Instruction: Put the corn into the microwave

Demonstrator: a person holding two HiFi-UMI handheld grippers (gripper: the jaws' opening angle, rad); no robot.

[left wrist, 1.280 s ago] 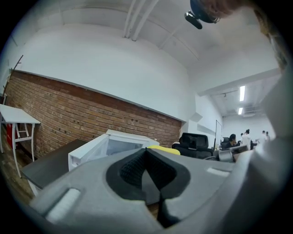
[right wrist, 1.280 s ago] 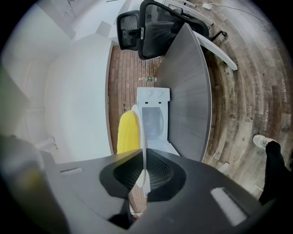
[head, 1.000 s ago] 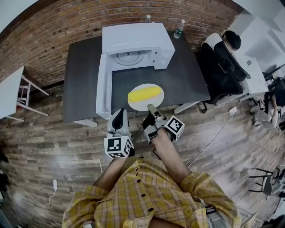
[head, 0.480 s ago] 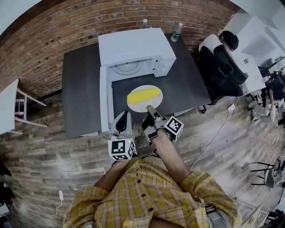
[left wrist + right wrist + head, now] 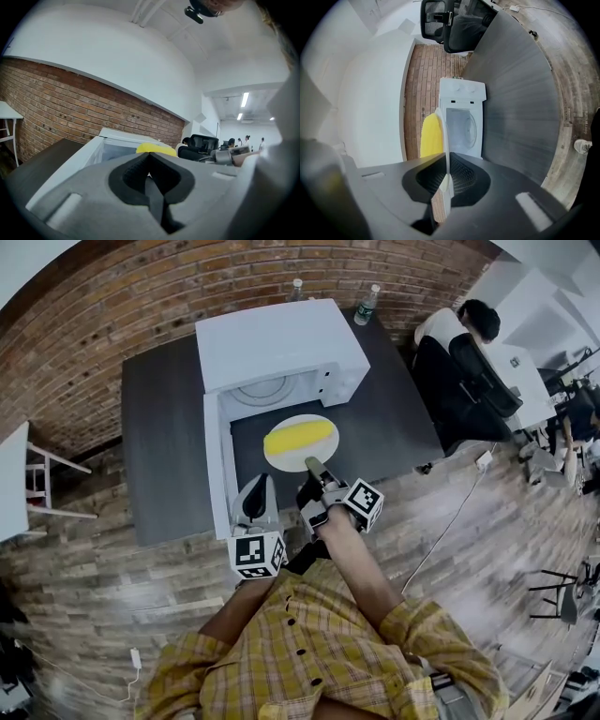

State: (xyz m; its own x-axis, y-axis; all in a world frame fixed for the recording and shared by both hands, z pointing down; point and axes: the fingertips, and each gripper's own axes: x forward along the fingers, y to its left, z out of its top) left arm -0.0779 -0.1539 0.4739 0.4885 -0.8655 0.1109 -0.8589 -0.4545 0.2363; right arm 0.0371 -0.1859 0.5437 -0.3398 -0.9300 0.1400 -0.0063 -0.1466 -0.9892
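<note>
A yellow corn cob (image 5: 300, 436) lies on a white plate (image 5: 284, 457) held above the dark table, just in front of the white microwave (image 5: 277, 341). The microwave's door (image 5: 217, 471) stands open to the left. My right gripper (image 5: 312, 466) is shut on the plate's near rim. In the right gripper view the plate (image 5: 445, 147) runs edge-on between the pads of the right gripper (image 5: 443, 183), with the corn (image 5: 431, 136) on it and the microwave (image 5: 461, 123) beyond. My left gripper (image 5: 257, 487) is shut and empty beside the door. The left gripper view shows the left gripper (image 5: 151, 182) and the corn (image 5: 155, 149) behind it.
Two bottles (image 5: 367, 304) stand behind the microwave at the brick wall. A person sits in a black chair (image 5: 464, 381) at the table's right end. The dark table (image 5: 159, 437) has bare surface left of the door. A white table (image 5: 11, 484) stands far left.
Both grippers have moved forward toward the microwave, the right one carrying the plate with the corn closer to the opening. The grip on the plate is unchanged.
</note>
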